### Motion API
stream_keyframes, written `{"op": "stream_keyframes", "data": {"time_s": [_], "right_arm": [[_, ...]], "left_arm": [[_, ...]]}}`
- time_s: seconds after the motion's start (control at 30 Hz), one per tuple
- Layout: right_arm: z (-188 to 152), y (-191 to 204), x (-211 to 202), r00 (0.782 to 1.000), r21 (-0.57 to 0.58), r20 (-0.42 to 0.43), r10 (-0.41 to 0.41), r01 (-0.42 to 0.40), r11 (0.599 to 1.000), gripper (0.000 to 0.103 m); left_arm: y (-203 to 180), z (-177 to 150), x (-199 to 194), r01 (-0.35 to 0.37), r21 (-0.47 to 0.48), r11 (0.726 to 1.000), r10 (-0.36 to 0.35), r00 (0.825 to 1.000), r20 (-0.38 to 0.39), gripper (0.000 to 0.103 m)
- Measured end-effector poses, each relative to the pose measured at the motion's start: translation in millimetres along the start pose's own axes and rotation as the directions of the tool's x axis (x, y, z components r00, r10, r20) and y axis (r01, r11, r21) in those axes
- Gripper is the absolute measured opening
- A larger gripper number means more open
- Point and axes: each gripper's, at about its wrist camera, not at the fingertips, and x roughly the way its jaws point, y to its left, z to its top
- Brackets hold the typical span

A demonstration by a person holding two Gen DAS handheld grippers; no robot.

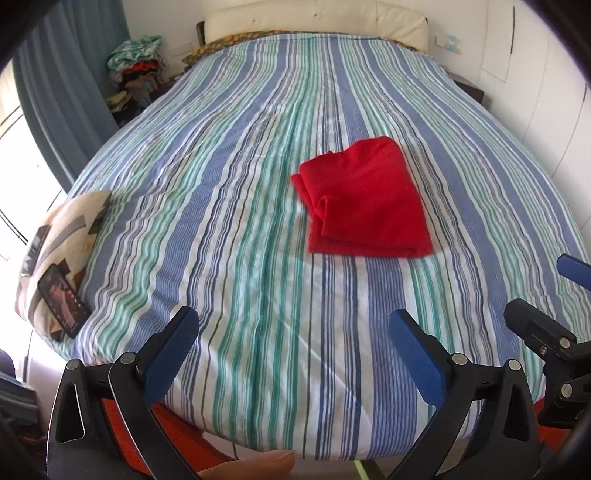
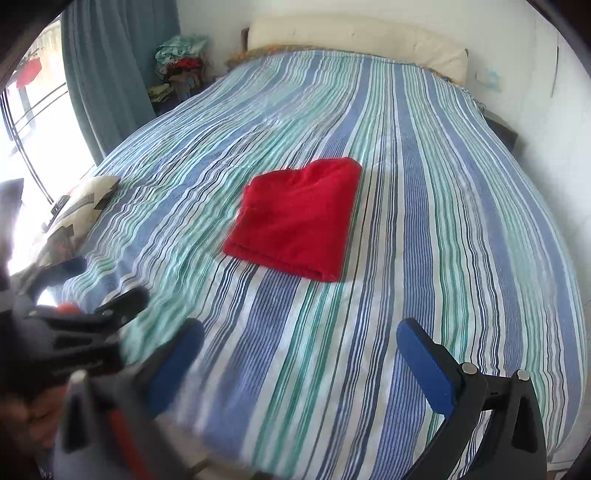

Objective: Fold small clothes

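Folded garment (image 1: 364, 199) sits on the bed (image 1: 258, 258) a bit right of middle, pillow (image 1: 59, 251) with a phone (image 1: 62, 301) on it at the near left edge, clothes pile (image 1: 136, 74) off the far-left corner, headboard (image 1: 314, 22) behind.

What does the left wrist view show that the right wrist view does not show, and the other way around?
Only the left wrist view shows clearly a phone lying on the patterned pillow, and a fingertip at the bottom edge. Only the right wrist view shows the window bars with something red hanging outside. Both show the folded red garment on the striped bedspread, touched by neither gripper, the clothes pile in the far corner, and the left gripper and right gripper open, holding nothing.
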Motion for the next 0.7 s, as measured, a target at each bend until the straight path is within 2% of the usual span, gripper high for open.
{"op": "stream_keyframes", "data": {"time_s": [0.1, 0.37, 0.47, 0.7], "right_arm": [[1.2, 0.9, 0.3, 1.000, 0.010, -0.008, -0.018, 0.018, 1.000, 0.103], [-0.3, 2.1, -4.2, 0.999, 0.014, -0.009, -0.052, 0.053, 0.999, 0.103], [0.1, 1.9, -5.5, 0.997, 0.013, -0.004, -0.072, 0.072, 0.997, 0.103], [1.1, 0.1, -9.8, 0.996, 0.017, 0.007, -0.093, 0.093, 0.995, 0.103]], "left_arm": [[-1.3, 0.0, -0.2, -0.022, 0.009, 1.000, 0.022, 1.000, 0.008, 0.103], [-4.5, 1.3, 0.0, 0.000, 0.009, 1.000, 0.000, 1.000, -0.015, 0.102], [-5.2, 1.3, -1.4, -0.021, 0.013, 1.000, 0.021, 1.000, -0.006, 0.102], [-5.7, 2.2, -3.5, -0.008, 0.007, 1.000, 0.008, 1.000, 0.002, 0.102]]}}
